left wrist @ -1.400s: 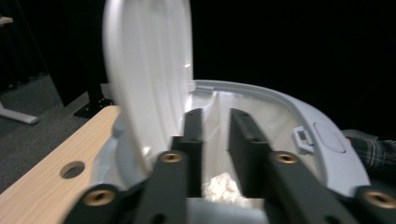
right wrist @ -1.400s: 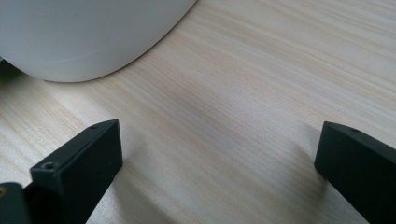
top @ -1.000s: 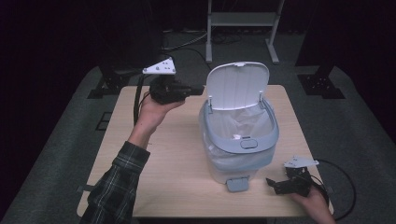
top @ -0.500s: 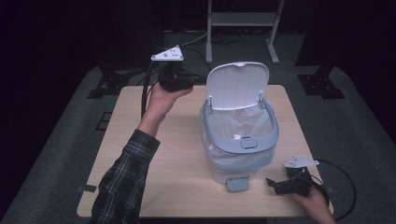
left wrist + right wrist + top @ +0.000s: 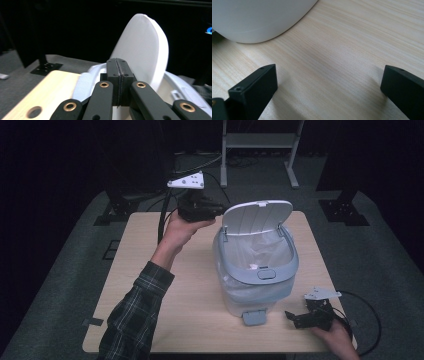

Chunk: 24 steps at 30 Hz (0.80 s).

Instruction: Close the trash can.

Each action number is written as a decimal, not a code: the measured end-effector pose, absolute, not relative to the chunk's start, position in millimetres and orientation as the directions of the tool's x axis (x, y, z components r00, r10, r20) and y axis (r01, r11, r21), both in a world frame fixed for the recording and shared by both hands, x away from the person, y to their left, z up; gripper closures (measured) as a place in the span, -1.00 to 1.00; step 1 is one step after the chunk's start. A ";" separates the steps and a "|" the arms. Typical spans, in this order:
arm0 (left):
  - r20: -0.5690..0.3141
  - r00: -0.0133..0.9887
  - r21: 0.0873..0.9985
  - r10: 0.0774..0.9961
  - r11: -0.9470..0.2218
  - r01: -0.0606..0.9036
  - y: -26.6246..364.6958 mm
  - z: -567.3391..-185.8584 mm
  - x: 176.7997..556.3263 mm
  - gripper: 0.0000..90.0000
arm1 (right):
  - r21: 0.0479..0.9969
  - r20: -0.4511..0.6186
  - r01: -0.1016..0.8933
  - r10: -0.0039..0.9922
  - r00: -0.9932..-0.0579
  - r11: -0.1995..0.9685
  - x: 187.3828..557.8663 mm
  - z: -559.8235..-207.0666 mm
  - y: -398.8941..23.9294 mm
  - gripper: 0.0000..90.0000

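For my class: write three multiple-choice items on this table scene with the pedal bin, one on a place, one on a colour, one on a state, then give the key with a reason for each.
1. Where is the right gripper?
A. inside the bin
B. low on the table beside the bin's base
C. on the floor

2. What colour is the bin's raised lid?
A. white
B. red
C. black

3. How do the left gripper's fingers stand?
A. wide apart
B. clamped on the lid
C. closed together, holding nothing

Key: 1 B, the high view shows it near the pedal. 2 A, both the high and left gripper views show white. 3 C, the left gripper view shows the pads meeting, short of the lid.
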<state>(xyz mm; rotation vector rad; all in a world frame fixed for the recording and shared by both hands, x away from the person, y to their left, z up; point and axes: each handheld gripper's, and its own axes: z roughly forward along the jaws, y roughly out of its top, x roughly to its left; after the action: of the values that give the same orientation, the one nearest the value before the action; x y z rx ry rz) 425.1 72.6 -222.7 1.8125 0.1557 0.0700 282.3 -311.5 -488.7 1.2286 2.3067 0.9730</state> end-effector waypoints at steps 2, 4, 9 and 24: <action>-0.036 0.990 0.967 0.134 -0.246 0.068 70.7 -222.9 421.8 1.00 | 0.712 0.012 0.586 0.827 -0.562 0.388 282.3 -488.7 -311.5 -1.00; -0.042 0.992 0.964 0.120 -0.256 0.072 69.1 -223.2 418.0 1.00 | 0.712 0.012 0.586 0.827 -0.562 0.388 282.3 -488.7 -311.5 -1.00; -0.059 0.994 0.961 0.092 -0.263 0.081 66.1 -225.3 409.9 1.00 | 0.711 0.011 0.585 0.826 -0.563 0.389 282.3 -488.7 -311.5 -1.00; -0.092 0.995 0.941 0.034 -0.324 0.098 49.0 -239.2 387.3 1.00 | 0.711 0.011 0.585 0.826 -0.563 0.390 282.4 -488.7 -311.6 -1.00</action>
<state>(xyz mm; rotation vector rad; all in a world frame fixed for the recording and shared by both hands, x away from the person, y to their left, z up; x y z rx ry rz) 387.3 49.0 -239.2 1.9004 0.0947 -0.0650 282.4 -311.6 -488.7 1.2268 2.3078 0.9714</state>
